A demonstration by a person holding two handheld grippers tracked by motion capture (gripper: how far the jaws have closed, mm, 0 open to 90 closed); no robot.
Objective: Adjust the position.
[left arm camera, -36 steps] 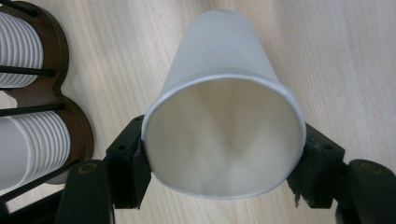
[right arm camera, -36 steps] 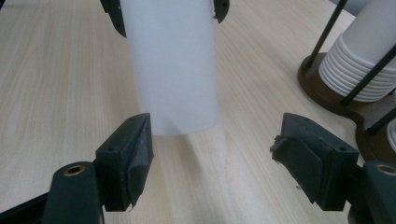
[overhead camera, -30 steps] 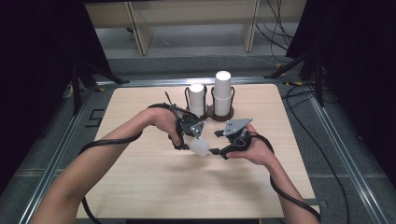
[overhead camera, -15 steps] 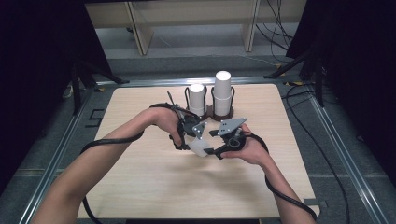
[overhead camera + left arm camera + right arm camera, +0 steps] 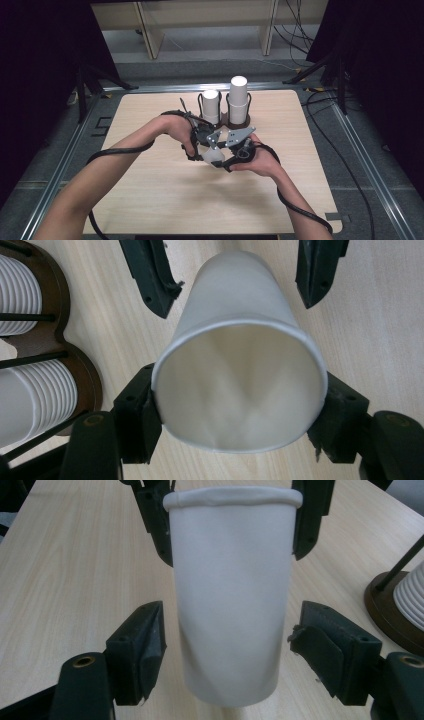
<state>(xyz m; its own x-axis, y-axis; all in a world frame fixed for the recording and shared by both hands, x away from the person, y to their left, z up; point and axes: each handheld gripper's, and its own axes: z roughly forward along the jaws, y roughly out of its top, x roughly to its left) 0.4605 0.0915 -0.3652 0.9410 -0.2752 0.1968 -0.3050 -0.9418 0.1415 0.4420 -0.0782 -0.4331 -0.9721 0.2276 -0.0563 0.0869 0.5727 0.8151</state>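
Two forearms come in from the near edge of the desk [image 5: 150, 200] and meet over its middle, where the left gripper [image 5: 197, 148] and the right gripper [image 5: 234, 152] face each other with a white paper cup [image 5: 213, 155] between them. In the left gripper view the cup [image 5: 240, 365] is seen mouth-on, its rim pressed by both jaws, so the left jaws are closed on it at the rim end, only as far as the cup's width allows. In the right gripper view the cup [image 5: 231, 595] runs lengthwise away from the camera, closed end nearest (the rolled rim is at the far end, between the other gripper's jaws); the right jaws stand wide on either side of it with a clear gap on each side, touching nothing. Beyond the hands, toward the desk's far edge, a dark holder [image 5: 226, 121] carries two stacks of white cups [image 5: 239, 98], the right stack taller.
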